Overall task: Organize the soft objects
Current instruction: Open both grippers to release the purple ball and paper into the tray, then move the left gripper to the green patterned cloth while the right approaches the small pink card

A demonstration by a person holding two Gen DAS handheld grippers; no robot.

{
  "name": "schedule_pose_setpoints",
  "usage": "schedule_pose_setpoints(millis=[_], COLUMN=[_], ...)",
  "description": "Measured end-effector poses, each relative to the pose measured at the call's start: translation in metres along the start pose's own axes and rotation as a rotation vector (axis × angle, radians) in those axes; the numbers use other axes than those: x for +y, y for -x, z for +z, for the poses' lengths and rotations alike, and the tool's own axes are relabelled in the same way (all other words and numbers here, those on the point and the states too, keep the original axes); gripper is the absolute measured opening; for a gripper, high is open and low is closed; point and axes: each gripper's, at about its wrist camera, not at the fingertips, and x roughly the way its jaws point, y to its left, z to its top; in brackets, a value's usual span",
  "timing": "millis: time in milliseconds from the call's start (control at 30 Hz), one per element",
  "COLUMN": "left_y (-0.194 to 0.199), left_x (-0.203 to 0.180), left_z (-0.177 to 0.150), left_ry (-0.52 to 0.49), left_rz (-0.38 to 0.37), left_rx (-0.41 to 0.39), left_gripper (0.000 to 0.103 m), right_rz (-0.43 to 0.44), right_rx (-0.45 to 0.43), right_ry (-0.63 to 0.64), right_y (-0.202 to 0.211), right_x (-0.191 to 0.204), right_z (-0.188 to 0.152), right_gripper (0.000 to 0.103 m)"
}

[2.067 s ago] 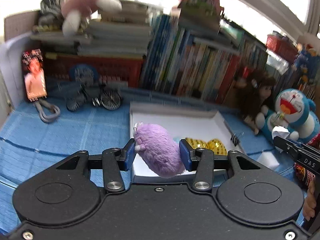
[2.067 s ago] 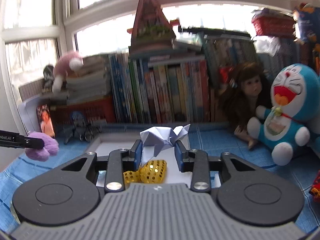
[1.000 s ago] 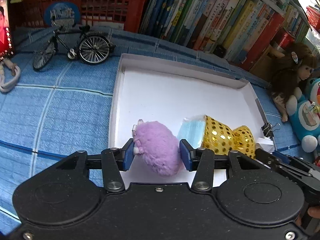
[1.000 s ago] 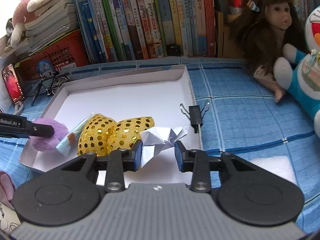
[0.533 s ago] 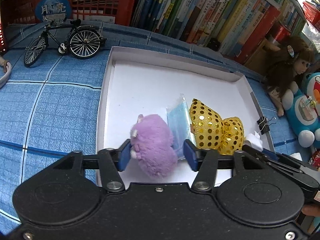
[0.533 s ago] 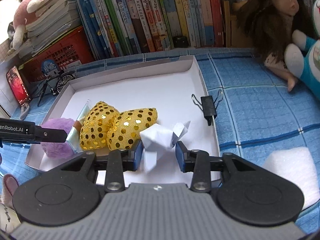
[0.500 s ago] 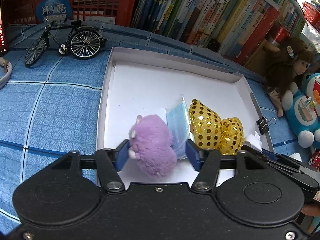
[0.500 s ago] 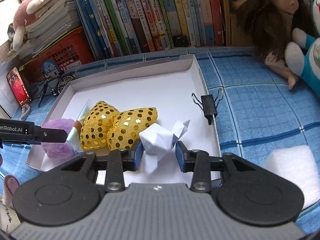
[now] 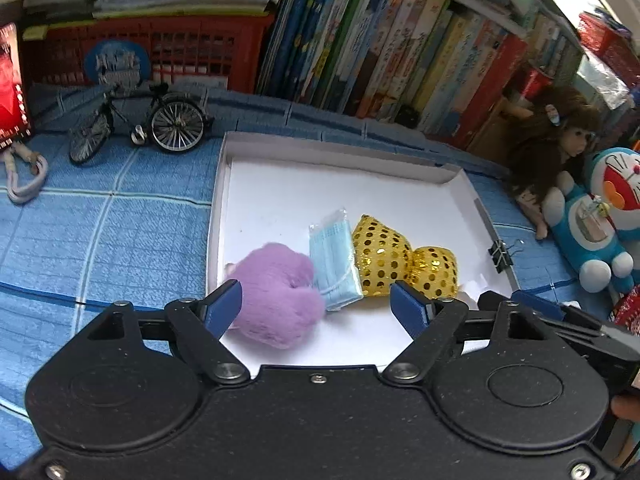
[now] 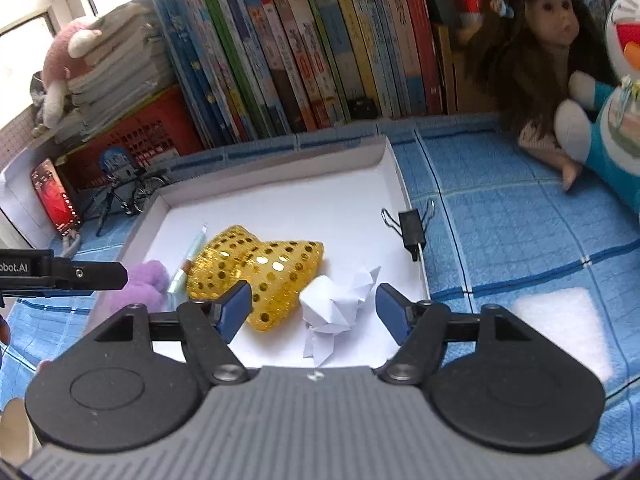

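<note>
A white shallow box [image 9: 219, 200] lies on the blue cloth. In it rest a purple plush [image 9: 276, 292], a blue face mask [image 9: 332, 264] and a gold sequined pouch [image 9: 396, 260]. My left gripper [image 9: 316, 300] hangs over the box's near left corner. Its jaws are opening, and the plush lies loose between them on the box floor. In the right wrist view a crumpled white paper [image 10: 336, 304] lies by the gold sequined pouch [image 10: 260, 276]. My right gripper [image 10: 314, 306] has its jaws opening, both pads clear of the paper. The left gripper [image 10: 80, 274] shows at the left edge.
A black binder clip [image 10: 412, 228] sits on the box's right rim, with a white foam block [image 10: 560, 328] on the cloth beyond. A doll [image 10: 540, 60] and a blue plush cat [image 10: 616, 100] lean at the right. Books line the back, with a model bicycle [image 9: 140, 124] at the left.
Both grippers went from shut to wide apart. The purple plush and the white paper were let go and now lie in the box. Both grippers drew back and up a little.
</note>
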Motion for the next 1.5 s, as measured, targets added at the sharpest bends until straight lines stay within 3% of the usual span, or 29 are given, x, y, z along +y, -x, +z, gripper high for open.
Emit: schedule_pose_setpoints(millis=[333, 1000, 1500], left_y=[0.057, 0.142, 0.190], left_x=[-0.018, -0.032, 0.008], left_z=[-0.023, -0.097, -0.144], left_ry=[-0.076, -0.186, -0.165], left_rz=[-0.036, -0.133, -0.125], left_rx=[-0.101, -0.235, -0.354], left_gripper=[0.082, 0.086, 0.091], right_rz=[0.037, 0.138, 0.023], right_rx=[-0.113, -0.308, -0.433], right_ry=[0.066, 0.132, 0.215], right_y=[0.054, 0.150, 0.190], right_x=[0.020, 0.038, 0.022], right_z=[-0.004, -0.047, -0.078], right_gripper=[0.092, 0.102, 0.103])
